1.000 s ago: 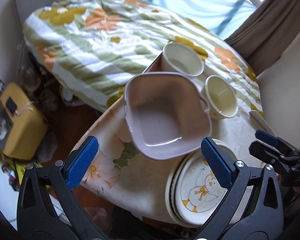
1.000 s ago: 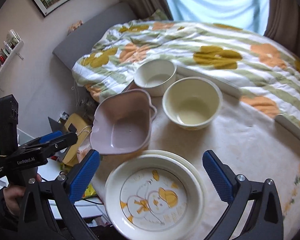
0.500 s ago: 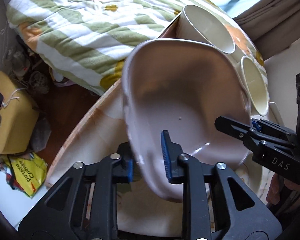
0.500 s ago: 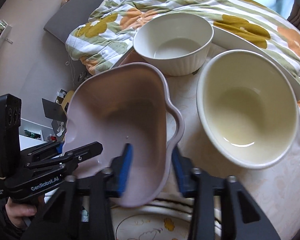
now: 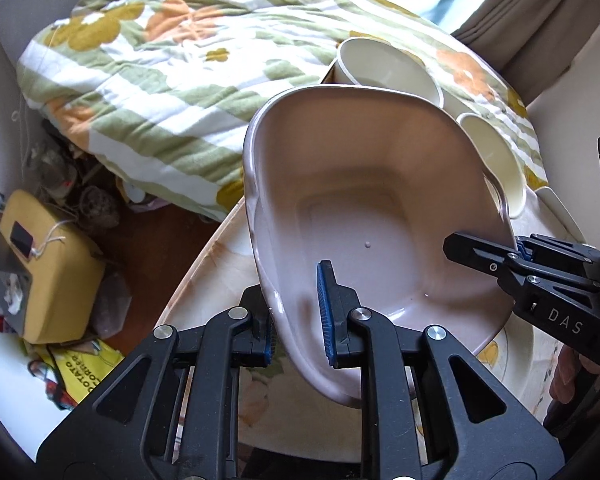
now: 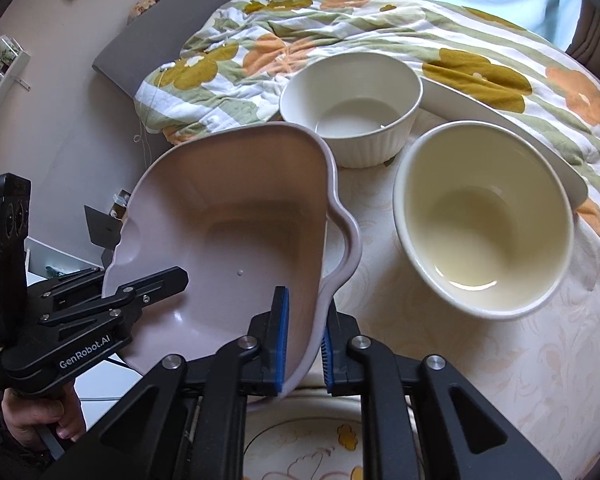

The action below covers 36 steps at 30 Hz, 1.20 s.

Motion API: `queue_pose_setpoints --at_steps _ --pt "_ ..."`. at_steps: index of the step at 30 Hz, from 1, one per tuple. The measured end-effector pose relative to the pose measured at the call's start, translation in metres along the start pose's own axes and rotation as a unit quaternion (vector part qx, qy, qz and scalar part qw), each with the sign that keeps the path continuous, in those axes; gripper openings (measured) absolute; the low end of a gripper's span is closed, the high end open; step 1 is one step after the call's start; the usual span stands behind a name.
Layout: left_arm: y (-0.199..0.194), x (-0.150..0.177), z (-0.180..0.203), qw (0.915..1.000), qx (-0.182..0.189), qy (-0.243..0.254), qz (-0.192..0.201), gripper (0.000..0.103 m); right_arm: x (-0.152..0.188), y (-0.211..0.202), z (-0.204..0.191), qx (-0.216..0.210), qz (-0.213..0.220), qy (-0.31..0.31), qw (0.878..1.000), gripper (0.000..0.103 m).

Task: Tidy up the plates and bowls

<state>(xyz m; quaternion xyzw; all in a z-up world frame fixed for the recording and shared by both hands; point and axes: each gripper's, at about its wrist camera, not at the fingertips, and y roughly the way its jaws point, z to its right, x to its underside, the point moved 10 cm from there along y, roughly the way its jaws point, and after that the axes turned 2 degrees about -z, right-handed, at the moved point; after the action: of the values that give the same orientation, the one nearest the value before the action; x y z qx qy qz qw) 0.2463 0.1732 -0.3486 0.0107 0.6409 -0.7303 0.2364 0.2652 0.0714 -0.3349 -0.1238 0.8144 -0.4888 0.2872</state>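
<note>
A mauve square bowl [image 5: 372, 216] with wavy handles sits tilted between both grippers. My left gripper [image 5: 296, 312] is shut on its near left rim, one blue pad inside the bowl and the other outside. My right gripper [image 6: 302, 340] is shut on the opposite rim [image 6: 320, 280], and shows in the left wrist view as black fingers [image 5: 484, 252] at the bowl's right edge. Behind it stand a white ribbed bowl [image 6: 352, 112] and a cream bowl [image 6: 484, 220]. Stacked duck-print plates [image 6: 320, 440] lie just under the mauve bowl's near edge.
A long white dish [image 6: 500, 120] lies behind the cream bowl at the table's back. The round table [image 5: 220, 264] drops off at the left to a cluttered floor with a yellow box [image 5: 48, 280]. A flowered quilt [image 5: 180, 60] covers the bed beyond.
Both grippers were open above the table a second ago. They came down and forward, closed on opposite rims of the mauve bowl, and the bowl now sits tilted between them.
</note>
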Motion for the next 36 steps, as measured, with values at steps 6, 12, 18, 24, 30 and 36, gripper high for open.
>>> queue_pose_setpoints --at_steps 6,12,18,24,30,36 --pt "-0.043 0.018 0.036 0.9995 -0.003 0.021 0.022 0.015 0.022 -0.052 -0.002 -0.005 0.036 0.006 0.999 0.013" --pt "-0.079 0.048 0.099 0.9975 0.011 0.056 0.04 0.015 0.067 -0.117 0.018 0.008 0.072 0.025 0.997 0.013" --pt "-0.092 0.089 0.185 0.9919 0.049 0.111 0.036 0.015 0.127 -0.171 0.062 0.039 0.103 0.078 0.991 0.013" --pt "-0.076 0.131 0.265 0.9807 0.091 0.173 0.012 0.015 0.193 -0.207 0.119 0.081 0.119 0.149 0.978 0.013" --pt "-0.039 0.168 0.333 0.9665 0.122 0.224 -0.029 0.015 0.235 -0.21 0.17 0.118 0.115 0.219 0.962 0.013" --pt "0.005 0.192 0.359 0.9567 0.129 0.253 -0.066 0.015 0.271 -0.192 0.214 0.141 0.104 0.257 0.95 0.013"
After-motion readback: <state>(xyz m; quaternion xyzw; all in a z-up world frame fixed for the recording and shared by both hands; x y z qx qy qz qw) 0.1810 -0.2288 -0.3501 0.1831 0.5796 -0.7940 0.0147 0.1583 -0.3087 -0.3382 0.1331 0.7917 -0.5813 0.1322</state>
